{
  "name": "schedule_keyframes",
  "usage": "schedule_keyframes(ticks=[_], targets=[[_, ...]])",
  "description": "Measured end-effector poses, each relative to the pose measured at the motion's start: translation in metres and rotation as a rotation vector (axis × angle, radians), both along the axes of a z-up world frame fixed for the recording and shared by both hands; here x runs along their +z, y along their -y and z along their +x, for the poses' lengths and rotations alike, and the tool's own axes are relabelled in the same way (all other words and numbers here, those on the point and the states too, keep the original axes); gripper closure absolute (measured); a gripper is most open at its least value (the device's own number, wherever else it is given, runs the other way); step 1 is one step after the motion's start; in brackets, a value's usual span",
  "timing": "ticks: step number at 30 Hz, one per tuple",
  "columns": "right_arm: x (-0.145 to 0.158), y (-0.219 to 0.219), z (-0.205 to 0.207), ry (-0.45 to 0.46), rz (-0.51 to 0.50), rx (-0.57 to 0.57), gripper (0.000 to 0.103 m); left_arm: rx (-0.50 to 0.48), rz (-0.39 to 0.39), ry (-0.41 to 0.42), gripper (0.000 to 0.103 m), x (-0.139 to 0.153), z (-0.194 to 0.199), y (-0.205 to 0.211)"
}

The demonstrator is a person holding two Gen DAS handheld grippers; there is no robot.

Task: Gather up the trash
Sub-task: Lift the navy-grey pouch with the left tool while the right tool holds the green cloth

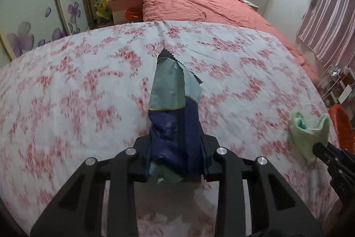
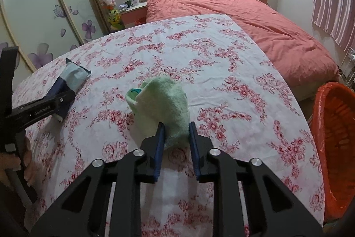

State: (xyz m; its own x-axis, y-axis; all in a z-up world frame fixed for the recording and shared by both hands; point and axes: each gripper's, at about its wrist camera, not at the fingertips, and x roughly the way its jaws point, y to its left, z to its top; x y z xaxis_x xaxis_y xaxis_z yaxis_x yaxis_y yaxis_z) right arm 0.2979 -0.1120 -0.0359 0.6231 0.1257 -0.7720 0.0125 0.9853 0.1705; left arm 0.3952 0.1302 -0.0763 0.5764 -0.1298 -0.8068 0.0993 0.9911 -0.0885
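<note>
Left tool [image 1: 176, 159]: clenched on wrapper [image 1: 170, 103], light, crinkly, held at its end.
Right tool [image 2: 176, 143]: pinching soft cloth [image 2: 162, 99], left of bin [image 2: 337, 137].

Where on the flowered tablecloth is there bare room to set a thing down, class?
The far half of the tablecloth, toward the red bed, is bare, as is the right strip beside the orange bin. Crowded: the near left, where the left hand-held gripper grips a blue wrapper, and the middle, with the green cloth.
</note>
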Motion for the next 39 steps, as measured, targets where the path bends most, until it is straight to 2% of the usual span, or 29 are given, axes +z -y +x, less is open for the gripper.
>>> schedule_keyframes(ticks=[4,12,16,23,24,25,27,31,32,34,36,39], targets=[[0.002,0.005,-0.011,0.002,0.01,-0.009,0.086,-0.004,-0.04,-0.003,0.071,0.002,-0.027,0.003],[-0.003,0.016,-0.034,-0.004,0.013,-0.043,0.086,-0.034,-0.043,-0.009,0.071,0.001,-0.086,0.03],[-0.004,0.015,-0.037,-0.002,-0.005,-0.049,0.086,-0.034,0.001,0.012,0.07,0.0,-0.097,0.045],[0.002,0.011,-0.037,0.026,0.003,-0.025,0.086,-0.018,0.025,0.025,0.066,-0.002,-0.101,0.049],[0.004,0.008,-0.036,0.036,0.005,-0.015,0.081,-0.017,0.027,0.026,0.066,-0.002,-0.102,0.05],[0.006,0.006,-0.034,0.04,0.006,-0.007,0.071,-0.015,0.029,0.028,0.066,-0.003,-0.102,0.05],[0.007,0.0,-0.028,0.045,0.008,0.008,0.058,-0.014,0.032,0.032,0.066,-0.003,-0.102,0.051],[0.004,-0.013,-0.017,0.031,0.005,0.023,0.057,-0.01,0.037,0.038,0.066,-0.003,-0.102,0.05],[0.003,-0.015,-0.016,0.028,-0.003,0.027,0.058,-0.007,0.037,0.039,0.066,-0.003,-0.101,0.05],[-0.001,-0.021,-0.011,0.01,-0.032,0.033,0.075,-0.002,0.038,0.042,0.066,-0.003,-0.1,0.049],[-0.004,-0.018,-0.01,0.002,-0.037,0.022,0.083,0.004,0.038,0.046,0.066,-0.004,-0.1,0.047],[-0.004,-0.013,-0.012,0.003,-0.046,0.005,0.086,0.009,0.034,0.047,0.066,-0.003,-0.099,0.047]])
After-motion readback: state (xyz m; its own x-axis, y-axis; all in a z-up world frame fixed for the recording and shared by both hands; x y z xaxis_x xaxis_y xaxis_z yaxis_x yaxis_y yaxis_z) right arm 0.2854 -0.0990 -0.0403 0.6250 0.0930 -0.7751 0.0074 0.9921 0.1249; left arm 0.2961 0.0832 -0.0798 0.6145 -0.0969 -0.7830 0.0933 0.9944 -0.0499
